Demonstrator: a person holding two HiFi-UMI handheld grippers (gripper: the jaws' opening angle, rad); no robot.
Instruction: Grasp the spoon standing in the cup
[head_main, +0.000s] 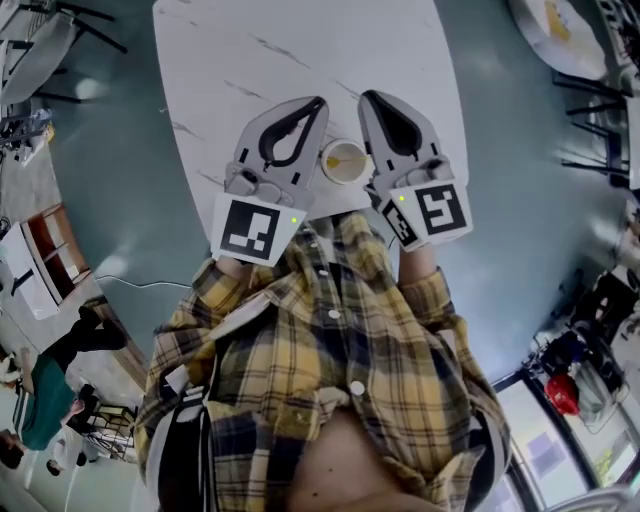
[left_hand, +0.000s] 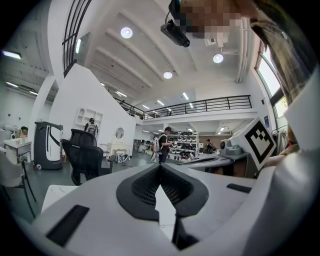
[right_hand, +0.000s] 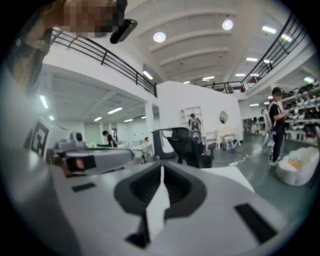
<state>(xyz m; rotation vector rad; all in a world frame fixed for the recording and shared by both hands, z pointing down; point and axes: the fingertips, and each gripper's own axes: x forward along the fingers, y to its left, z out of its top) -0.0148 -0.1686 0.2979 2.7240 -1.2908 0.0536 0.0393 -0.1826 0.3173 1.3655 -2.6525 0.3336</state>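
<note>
Left gripper (head_main: 318, 103) clenched, tips meeting, nothing between; right gripper (head_main: 366, 97) likewise clenched, empty; cup (head_main: 343, 160) on white table (head_main: 300, 50), between 2 grippers; spoon too small to discern.

One round cream-coloured cup (head_main: 343, 160) is sitting on one white, grey-veined table (head_main: 300, 45). Two grey-and-white two-jaw grippers are showing, one left gripper (head_main: 318, 103) and one right gripper (head_main: 368, 98), each carrying one black-and-white marker cube (head_main: 255, 228). One person in a yellow plaid shirt (head_main: 330, 350) is holding them.
</note>
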